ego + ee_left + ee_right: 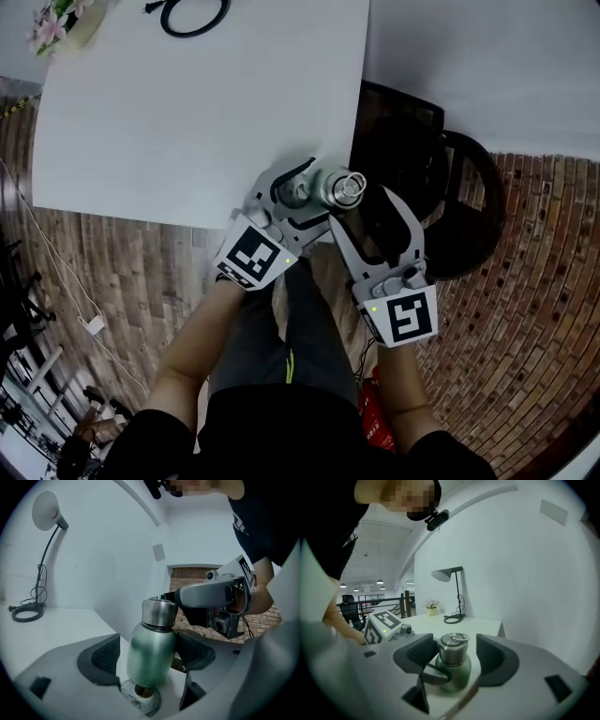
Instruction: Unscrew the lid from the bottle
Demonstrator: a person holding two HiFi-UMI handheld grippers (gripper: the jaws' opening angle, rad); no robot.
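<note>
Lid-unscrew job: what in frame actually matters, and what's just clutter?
Job: green bottle, its steel lid, left gripper and right gripper, both open around it.
Lying about: desk lamp, flower pot, black chair.

Light even and diffuse, shadows soft. Head view: white table [187,112] bright, brick floor [525,328] dimmer. Both gripper views: fisheye bending at edges, black corners. Left gripper view: bottle [150,653] slightly smeared. Right gripper view: soft sheen on lid [453,649].
</note>
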